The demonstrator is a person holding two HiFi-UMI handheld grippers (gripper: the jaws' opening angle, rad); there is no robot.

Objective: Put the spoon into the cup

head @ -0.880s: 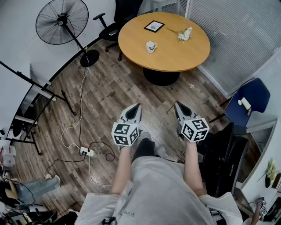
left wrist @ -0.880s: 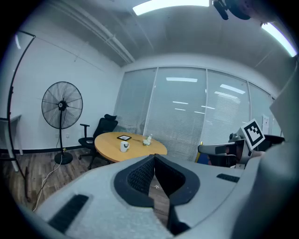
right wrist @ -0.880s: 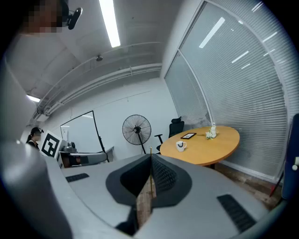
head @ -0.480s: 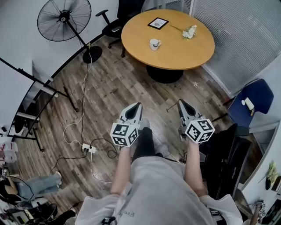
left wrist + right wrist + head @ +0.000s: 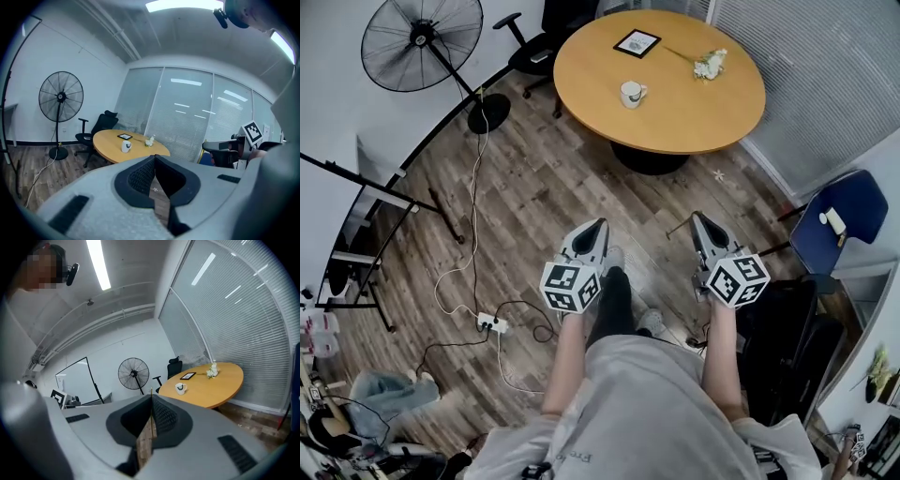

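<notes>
A white cup (image 5: 631, 93) stands on the round wooden table (image 5: 694, 112) at the far side of the room. I cannot make out a spoon in any view. My left gripper (image 5: 598, 225) and right gripper (image 5: 697, 217) are held side by side over the wooden floor, well short of the table, and both point toward it. Both are shut with nothing between the jaws. From the left gripper (image 5: 154, 157) the cup (image 5: 125, 146) shows far beyond the tips. From the right gripper (image 5: 151, 392) the cup (image 5: 180, 388) is just as distant.
On the table lie a framed picture (image 5: 637, 42) and a small flower sprig (image 5: 710, 64). A standing fan (image 5: 420, 42) and an office chair (image 5: 534, 52) are at the left. A blue chair (image 5: 844, 220) is at the right. A power strip (image 5: 490, 323) and cables lie on the floor.
The table looks slightly larger and nearer in the head view. The right gripper has drifted a little to the right. Both grippers stay shut and empty.
</notes>
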